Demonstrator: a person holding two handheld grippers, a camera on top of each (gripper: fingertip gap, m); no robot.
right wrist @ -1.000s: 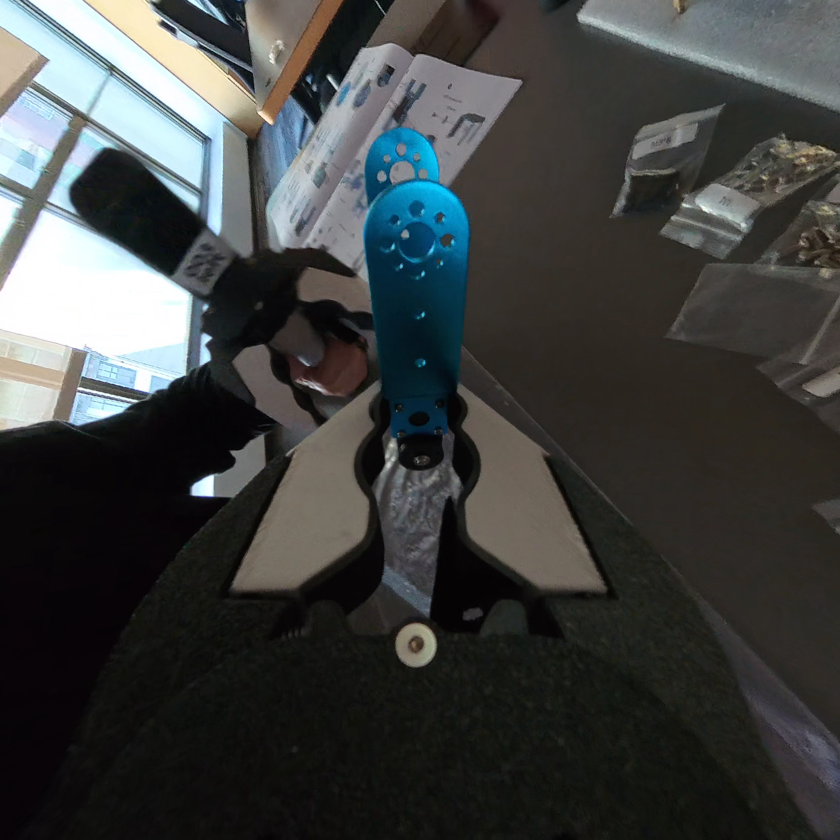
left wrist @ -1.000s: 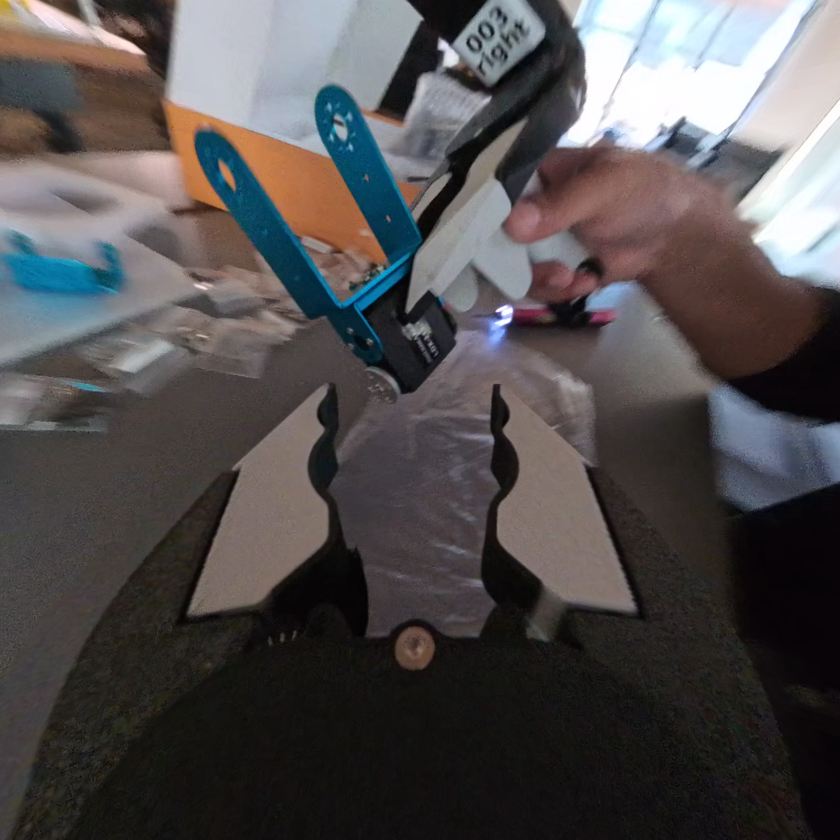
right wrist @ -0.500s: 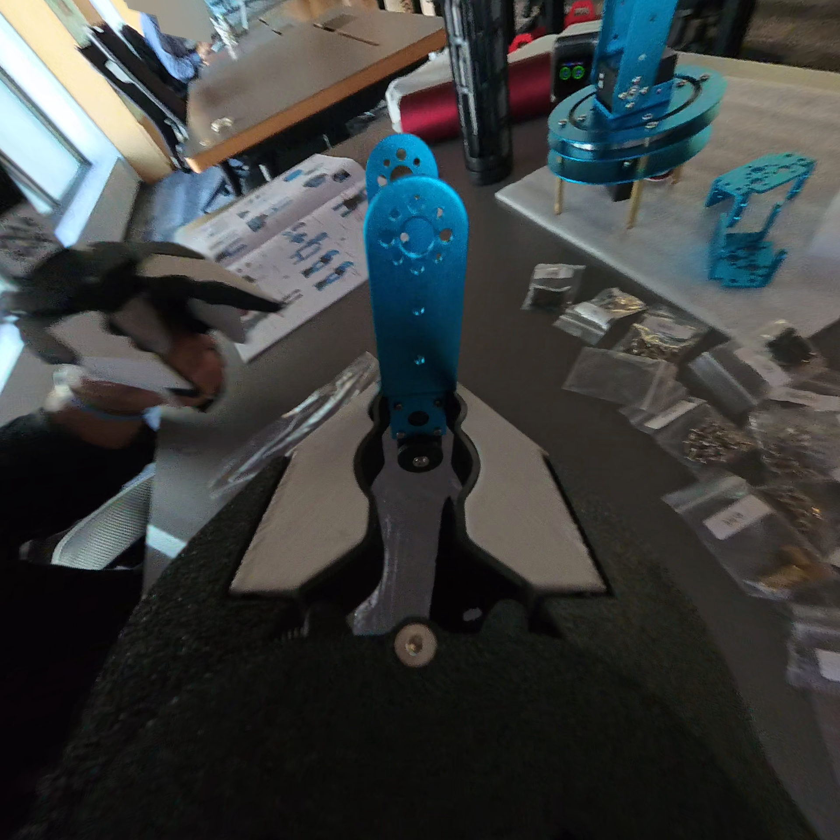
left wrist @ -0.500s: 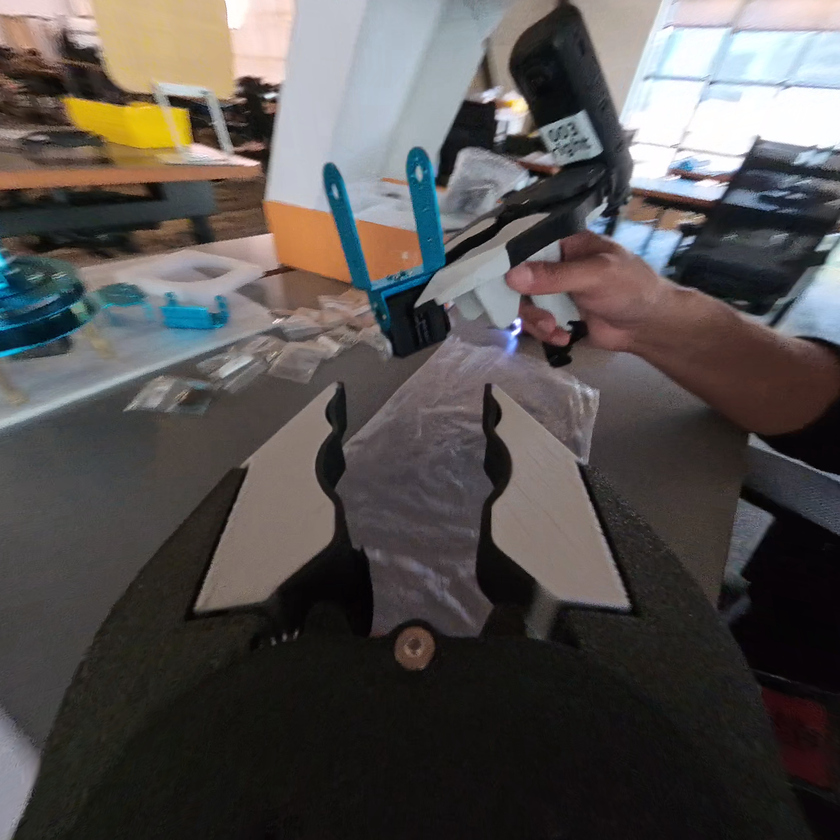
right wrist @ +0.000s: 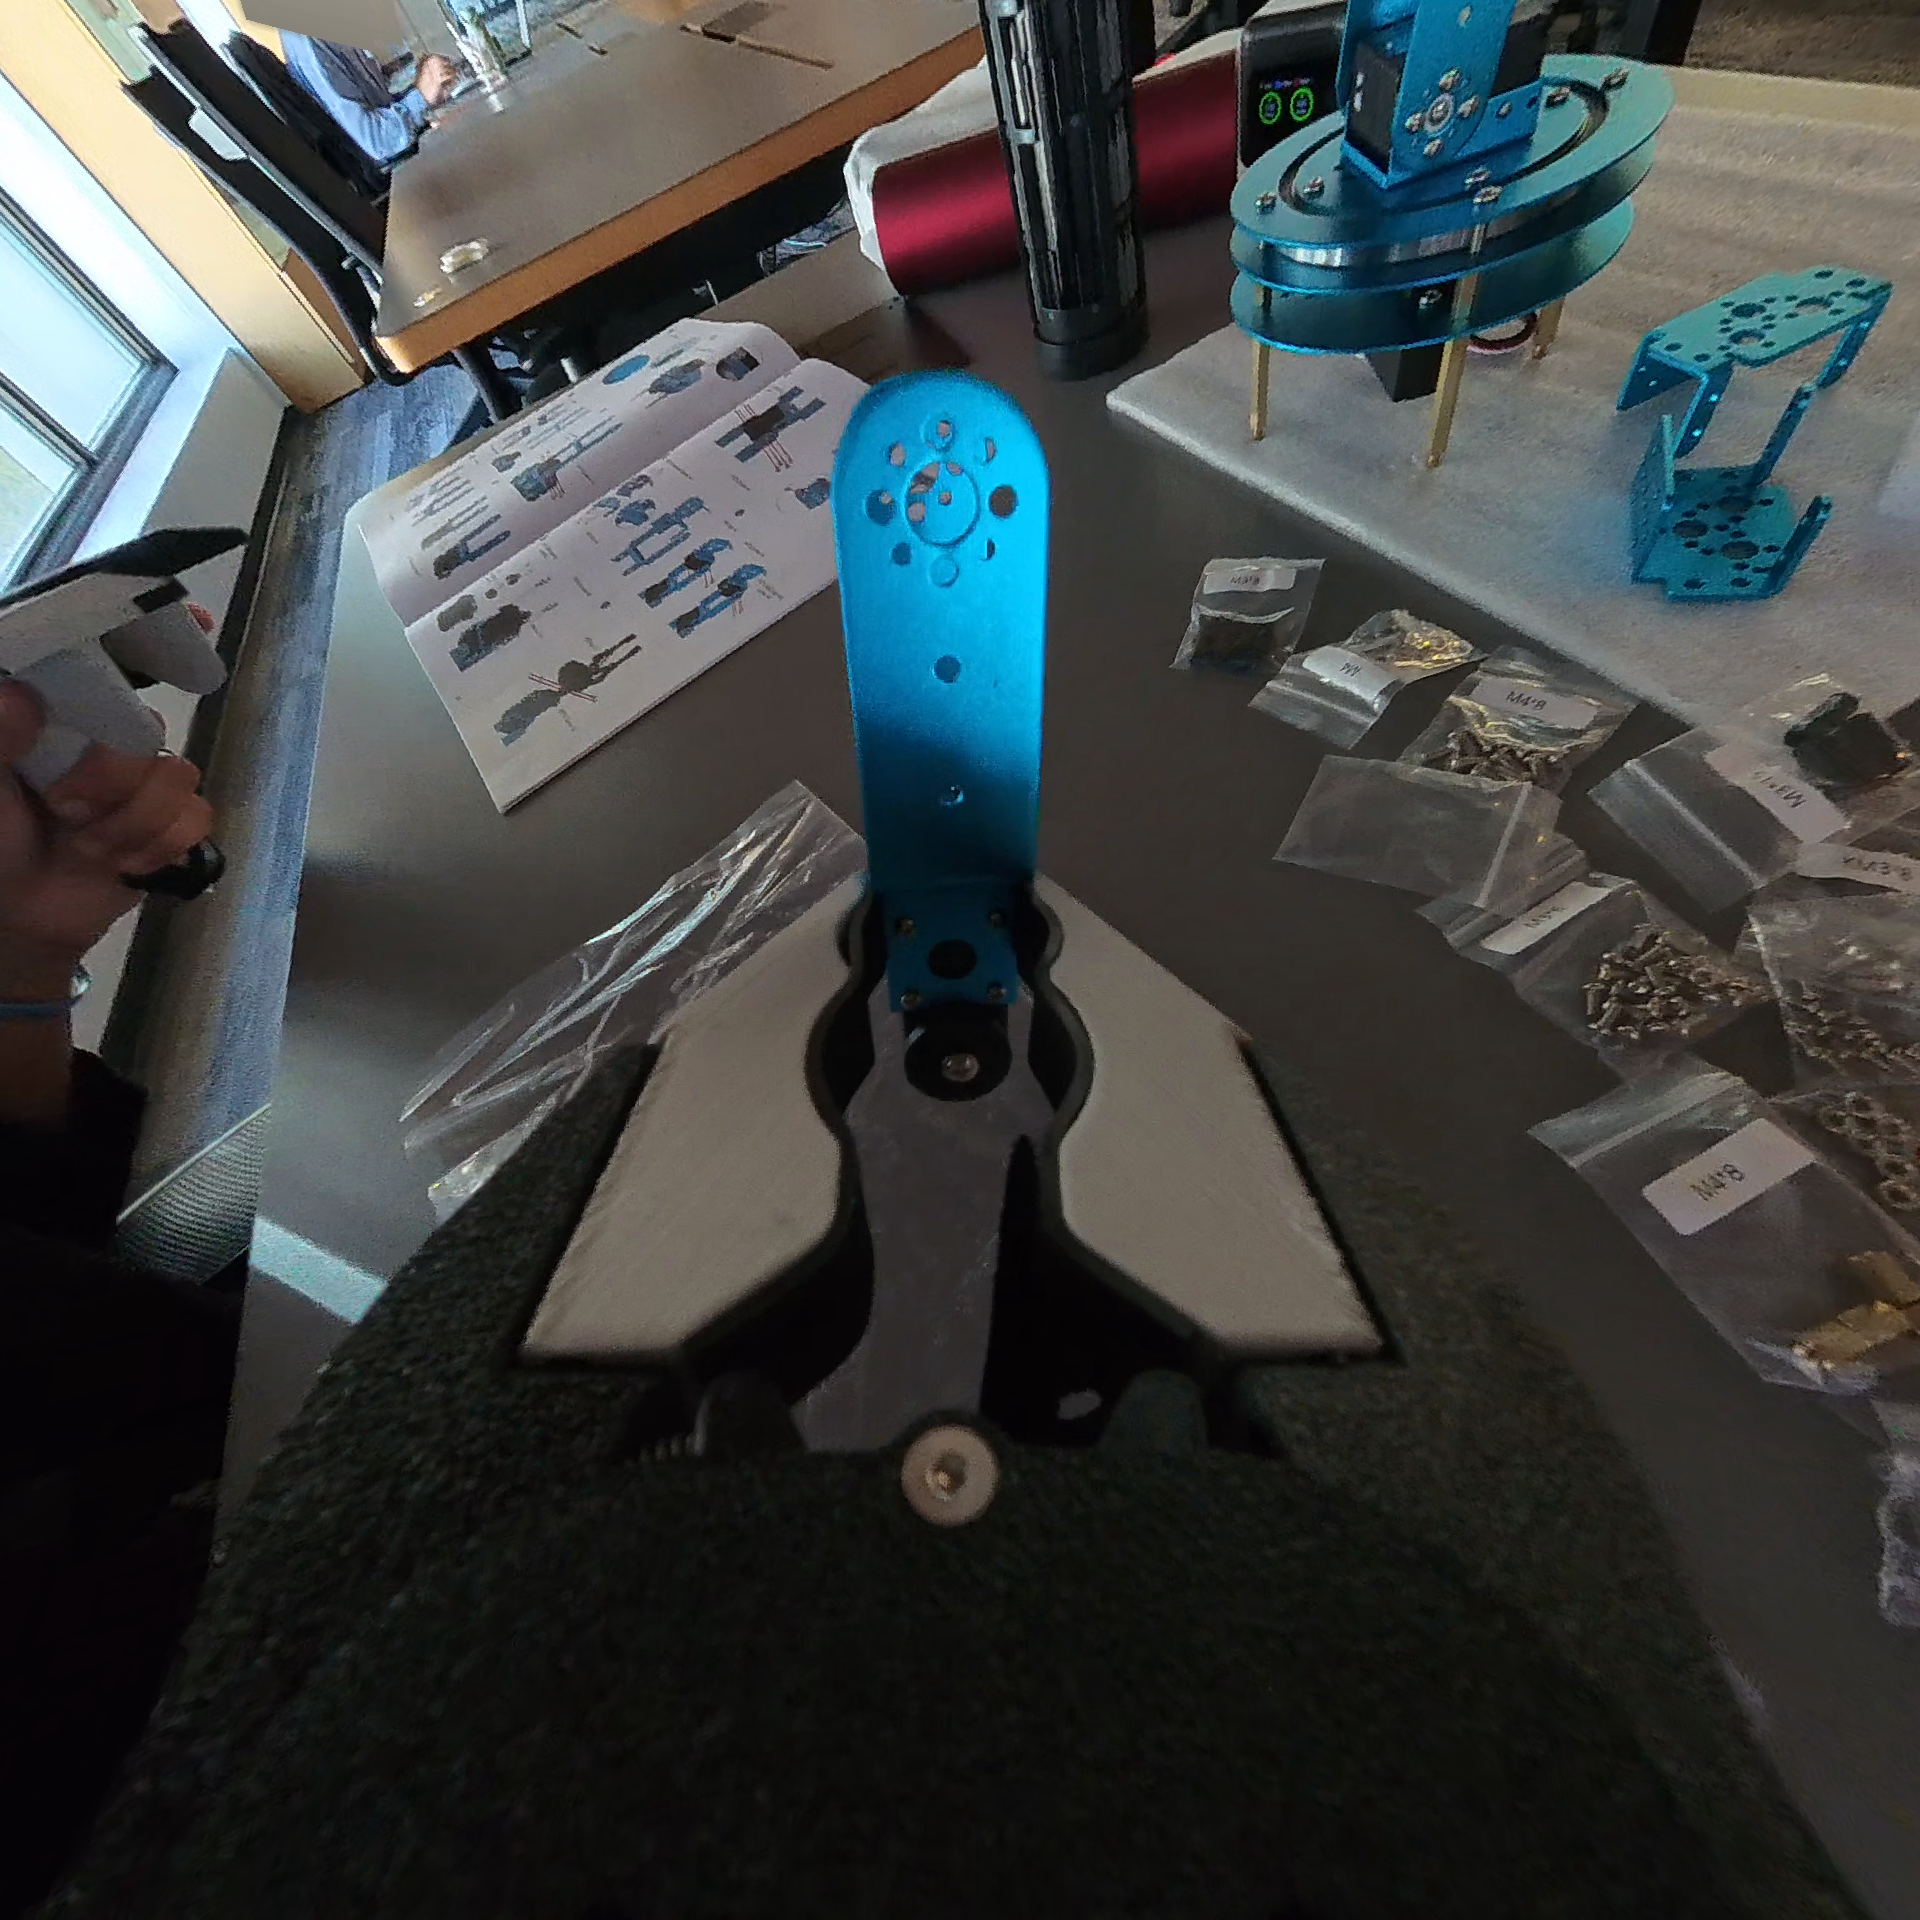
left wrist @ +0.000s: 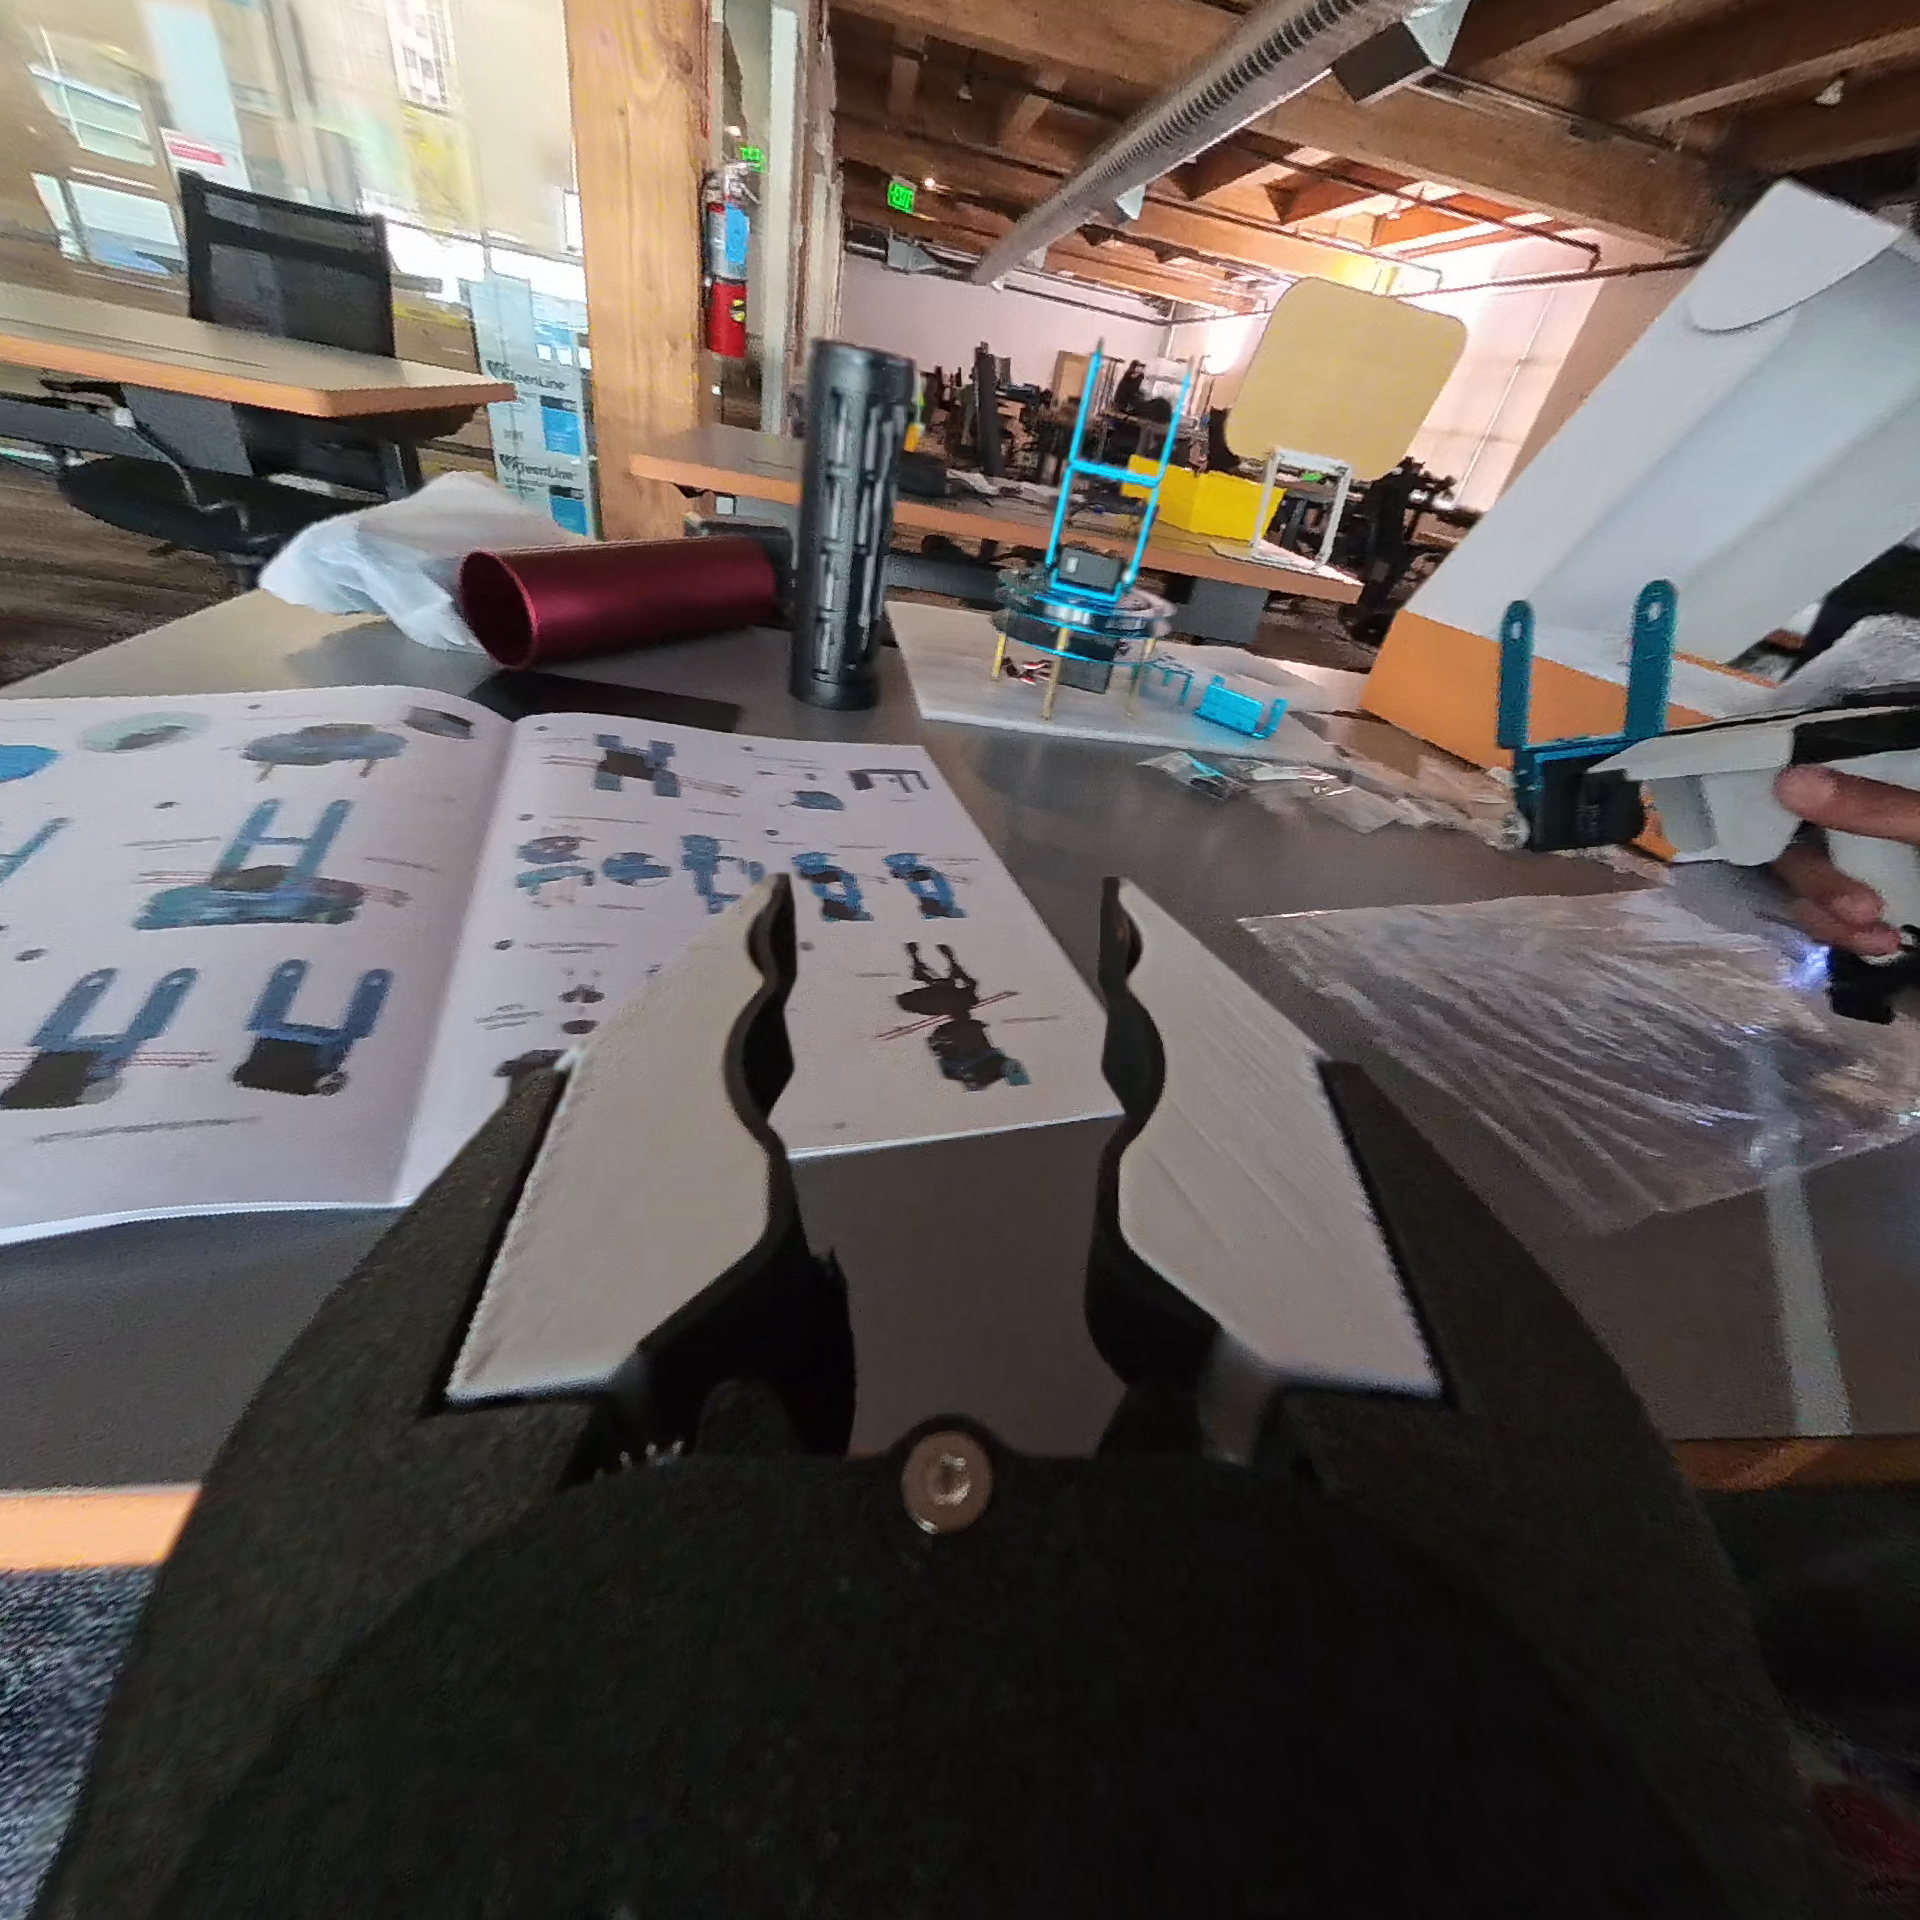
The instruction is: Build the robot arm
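My right gripper [right wrist: 951,904] is shut on a blue U-shaped metal bracket [right wrist: 940,644] with a black servo [right wrist: 951,1039] at its base. It holds the bracket upright above the dark table [right wrist: 1143,727]. The same gripper and bracket [left wrist: 1579,717] show at the far right of the left wrist view. My left gripper [left wrist: 945,894] is open and empty. It hovers at the table's front edge over an open instruction booklet [left wrist: 312,914]. It also shows at the left edge of the right wrist view [right wrist: 104,623], held in a hand.
An empty clear plastic bag [left wrist: 1558,1018] lies below the right gripper. Several bags of screws [right wrist: 1507,717] lie to the right. A blue round base assembly [right wrist: 1444,177] and a loose blue bracket [right wrist: 1745,447] stand on a white board. A black cylinder [left wrist: 847,530], a red tube [left wrist: 623,613] and a white-and-orange box [left wrist: 1704,436] stand behind. Some 35 cm of space lies between my two pairs of fingers. To the blue round base assembly [right wrist: 1444,177]: right tips about 25 cm, left tips about 45 cm.
My left gripper has swung left, from the plastic bag to over the booklet, still open. My right gripper has turned level over the table, still holding the bracket.
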